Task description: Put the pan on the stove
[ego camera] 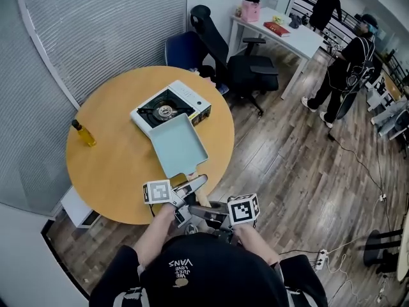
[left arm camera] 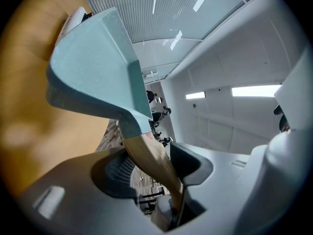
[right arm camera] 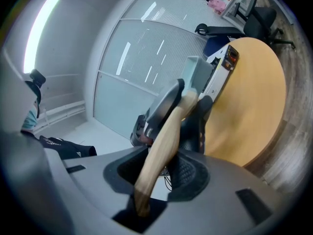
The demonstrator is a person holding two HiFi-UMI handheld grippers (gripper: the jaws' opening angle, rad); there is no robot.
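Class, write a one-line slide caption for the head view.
Left gripper and right gripper hold a pale blue pan by its wooden handle over a round table, near the stove.

Pan (ego camera: 179, 144): pale blue-green, plain, top and underside alike.
Handle (left arm camera: 151, 160): light tan wood, faint grain.
Table (ego camera: 108, 171): warm yellow-ochre, uniform.
Stove (ego camera: 192, 102): white casing, black burner area, silvery centre.
Bottle (ego camera: 84, 133): yellow contents; cap looks dark, too small to be sure.
Floor (ego camera: 300, 165): brown wood planks, mixed tones.
Left gripper (left arm camera: 155, 166), right gripper (right arm camera: 164, 160): grey bodies; the 2 cubes have white faces with black square markers.
Chair (ego camera: 246, 66): black.
Wall panel (ego camera: 96, 31): pale grey, fine parallel stripes.
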